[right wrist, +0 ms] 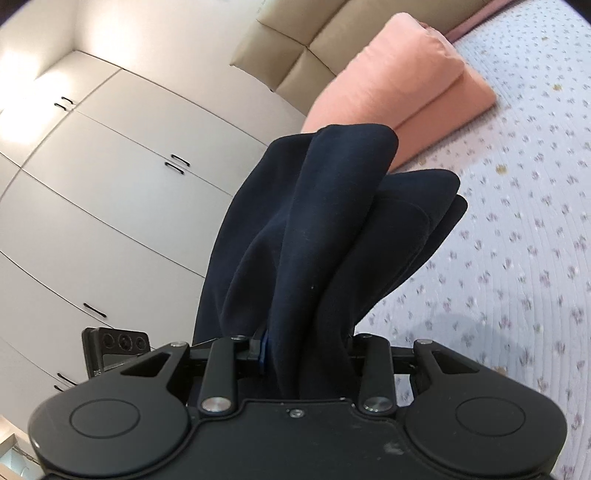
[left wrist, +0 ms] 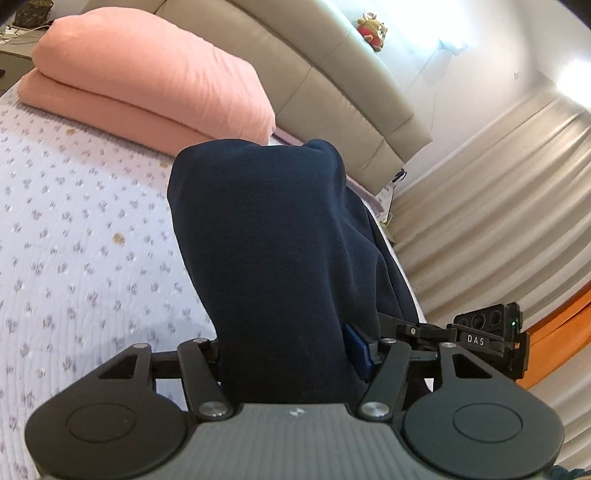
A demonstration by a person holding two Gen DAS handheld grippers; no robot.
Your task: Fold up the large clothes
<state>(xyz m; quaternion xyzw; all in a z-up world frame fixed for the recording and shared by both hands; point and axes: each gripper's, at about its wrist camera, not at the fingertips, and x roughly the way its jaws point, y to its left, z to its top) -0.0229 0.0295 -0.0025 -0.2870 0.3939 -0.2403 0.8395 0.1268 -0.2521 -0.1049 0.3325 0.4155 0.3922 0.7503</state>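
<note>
The navy garment fills mid-frame in thick, bunched folds, pinched by both the left claw and the right claw, above the floral bed.

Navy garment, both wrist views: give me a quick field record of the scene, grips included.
garment: dark navy knit cloth garment, bunched, lifted, hanging in folds
left gripper: shut on the garment, blue pad visible at the cloth
right gripper: shut on the garment, several layers between the jaws
surface: white quilted bedspread with small purple flowers
background: folded pink blanket; beige padded headboard; white wardrobe doors
small item: stuffed toy on the headboard
</note>
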